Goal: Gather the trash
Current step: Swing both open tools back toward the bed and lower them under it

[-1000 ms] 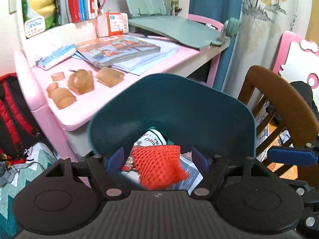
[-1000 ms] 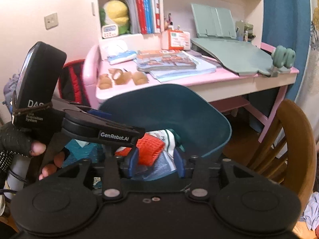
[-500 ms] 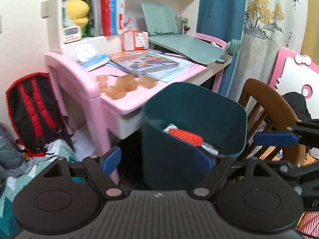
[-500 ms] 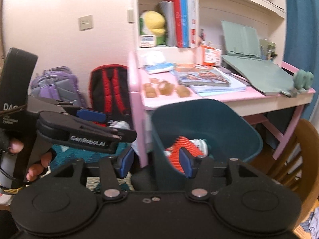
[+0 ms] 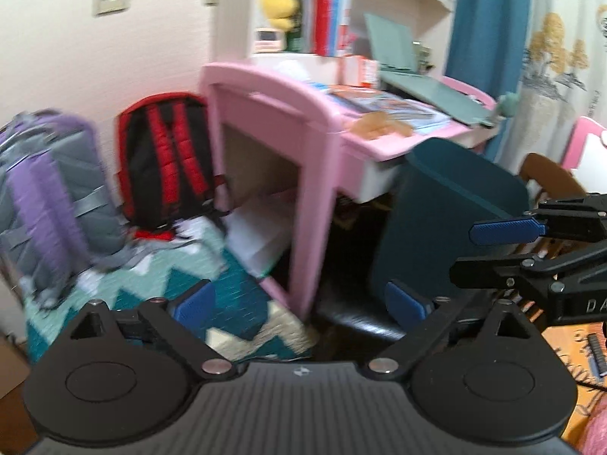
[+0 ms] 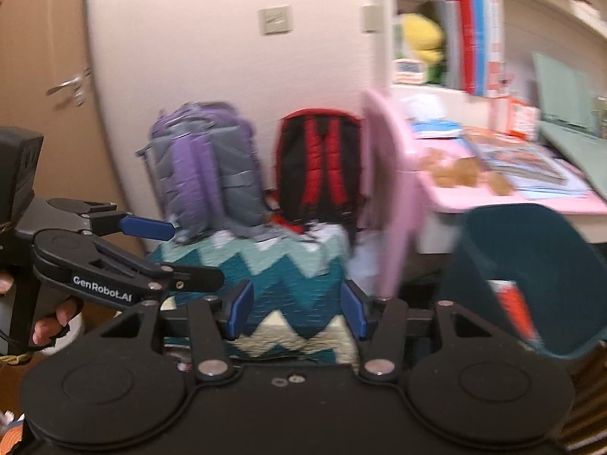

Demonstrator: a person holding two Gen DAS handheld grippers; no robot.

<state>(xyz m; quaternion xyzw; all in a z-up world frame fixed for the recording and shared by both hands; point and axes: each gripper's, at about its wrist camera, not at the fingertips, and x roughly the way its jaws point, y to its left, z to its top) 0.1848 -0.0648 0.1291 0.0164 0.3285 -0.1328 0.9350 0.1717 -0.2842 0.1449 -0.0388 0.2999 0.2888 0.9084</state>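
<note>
A dark teal trash bin [image 5: 451, 223] stands beside the pink desk [image 5: 311, 121]; in the right wrist view the bin [image 6: 531, 273] shows a red net [image 6: 512, 311] inside. My left gripper [image 5: 299, 303] is open and empty, aimed at the floor left of the bin. My right gripper [image 6: 296, 311] is open and empty, pointing at a zigzag blanket [image 6: 280, 265]. The right gripper also shows in the left wrist view [image 5: 531, 242]. Brown wrappers [image 6: 455, 174] lie on the desk.
A purple-grey backpack [image 6: 205, 170] and a red-black backpack [image 6: 318, 167] lean on the wall. Books and papers [image 6: 519, 159] cover the desk. A wooden chair [image 5: 550, 174] stands behind the bin.
Both grippers swung left and back from the bin. The red net left my left gripper and lies in the bin. The views now face the backpacks and blanket.
</note>
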